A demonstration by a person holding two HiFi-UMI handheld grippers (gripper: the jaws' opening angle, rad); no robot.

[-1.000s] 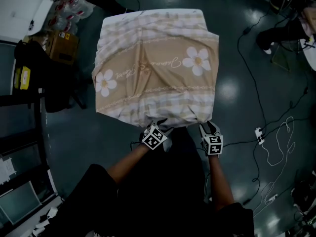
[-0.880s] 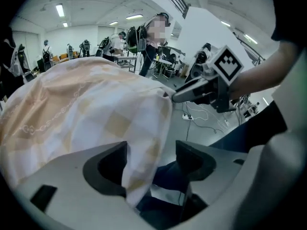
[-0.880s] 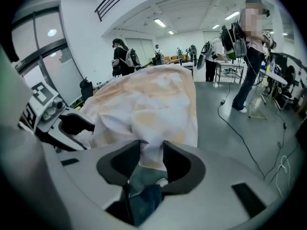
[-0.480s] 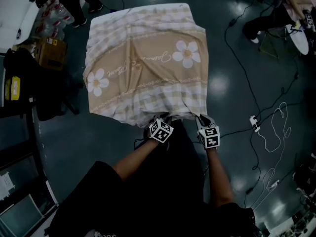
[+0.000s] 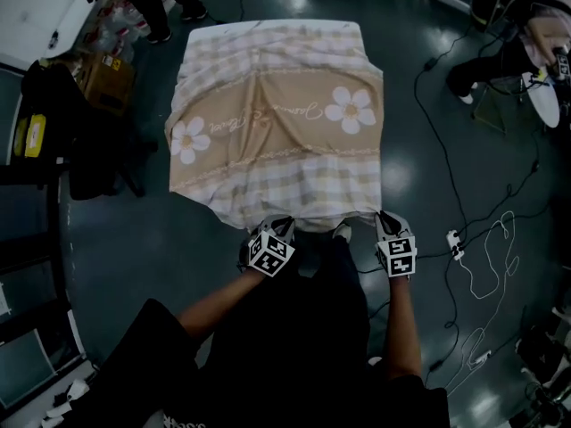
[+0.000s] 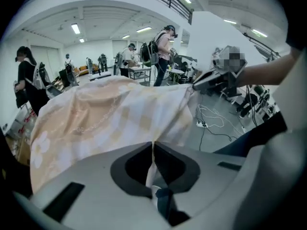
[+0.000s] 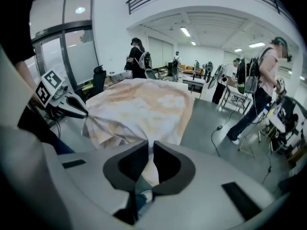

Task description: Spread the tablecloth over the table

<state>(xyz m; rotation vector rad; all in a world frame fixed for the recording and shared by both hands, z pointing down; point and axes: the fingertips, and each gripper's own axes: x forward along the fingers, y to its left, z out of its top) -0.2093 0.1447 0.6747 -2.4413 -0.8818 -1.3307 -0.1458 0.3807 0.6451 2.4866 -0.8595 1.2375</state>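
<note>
Beige checked tablecloth (image 5: 277, 123) with two white daisies fills the upper centre of the head view, draped flat. Left gripper (image 5: 281, 227), just below centre, clamps its near edge. Right gripper (image 5: 385, 219), to the right of it, clamps the same edge. Both jaws have just been closing, cloth pinched between them.

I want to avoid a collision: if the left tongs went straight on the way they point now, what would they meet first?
Probably the tablecloth itself: the left tongs, just closed on its near hem, point into the cloth draped ahead; depth is unclear.
</note>
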